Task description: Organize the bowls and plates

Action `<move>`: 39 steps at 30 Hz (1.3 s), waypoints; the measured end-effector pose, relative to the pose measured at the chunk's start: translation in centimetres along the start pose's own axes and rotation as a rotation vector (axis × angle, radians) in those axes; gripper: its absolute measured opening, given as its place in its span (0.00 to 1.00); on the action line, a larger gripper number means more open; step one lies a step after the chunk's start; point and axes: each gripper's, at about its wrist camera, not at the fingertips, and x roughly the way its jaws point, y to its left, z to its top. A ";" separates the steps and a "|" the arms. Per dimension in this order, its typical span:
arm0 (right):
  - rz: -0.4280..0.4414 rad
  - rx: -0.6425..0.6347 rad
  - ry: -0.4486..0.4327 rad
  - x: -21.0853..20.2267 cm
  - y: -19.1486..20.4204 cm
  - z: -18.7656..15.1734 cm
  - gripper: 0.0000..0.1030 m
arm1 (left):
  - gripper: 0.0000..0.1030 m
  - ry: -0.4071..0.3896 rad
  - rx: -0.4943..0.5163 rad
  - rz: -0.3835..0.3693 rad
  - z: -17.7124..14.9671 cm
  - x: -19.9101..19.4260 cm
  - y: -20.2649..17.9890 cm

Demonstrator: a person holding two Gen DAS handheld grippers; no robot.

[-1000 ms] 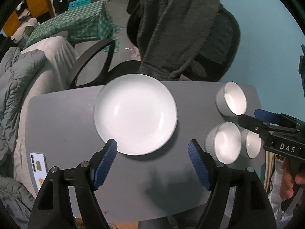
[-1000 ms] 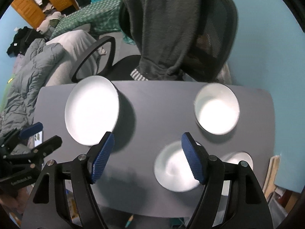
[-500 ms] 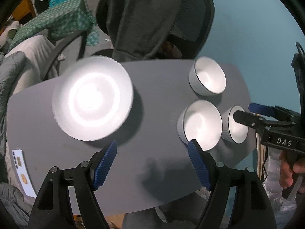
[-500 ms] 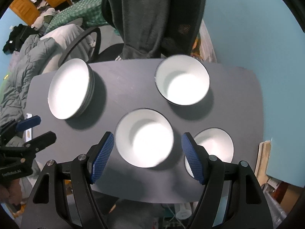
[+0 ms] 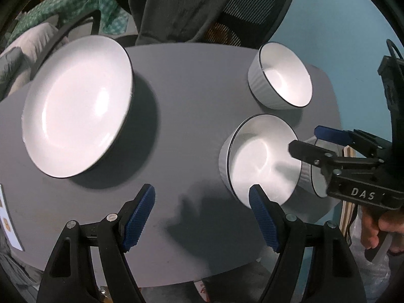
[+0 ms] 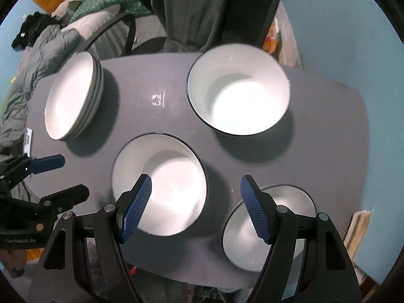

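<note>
A stack of white plates (image 5: 75,108) sits on the grey table (image 5: 181,80) at the left; it also shows in the right wrist view (image 6: 73,98). Three white bowls stand at the right: a far bowl (image 6: 237,91), a middle bowl (image 6: 159,186) and a near right bowl (image 6: 267,227). My left gripper (image 5: 202,217) is open and empty above the table's front. My right gripper (image 6: 195,204) is open, its left finger over the middle bowl's inside, its right finger over the near right bowl.
A black office chair (image 5: 227,7) draped with a dark grey garment (image 6: 207,7) stands behind the table. A phone (image 6: 28,140) lies at the table's left edge. A teal wall (image 6: 341,25) is at the right. Bedding and clutter lie at the left.
Both grippers have moved right and closer to the table. My right gripper has come down over the middle bowl. The plates and bowls have not moved.
</note>
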 end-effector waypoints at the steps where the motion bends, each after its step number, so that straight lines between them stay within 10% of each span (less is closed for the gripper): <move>1: 0.004 -0.003 0.007 0.5 -0.1 0.1 0.71 | 0.76 0.005 -0.006 0.001 0.1 0.3 0.0; 14: 0.030 -0.060 0.069 3.5 -0.3 1.0 0.65 | 0.76 0.059 -0.040 0.013 0.1 3.6 -0.5; 39: 0.030 -0.006 0.148 5.2 -1.2 0.8 0.14 | 0.67 0.100 -0.090 0.009 -0.3 4.2 2.2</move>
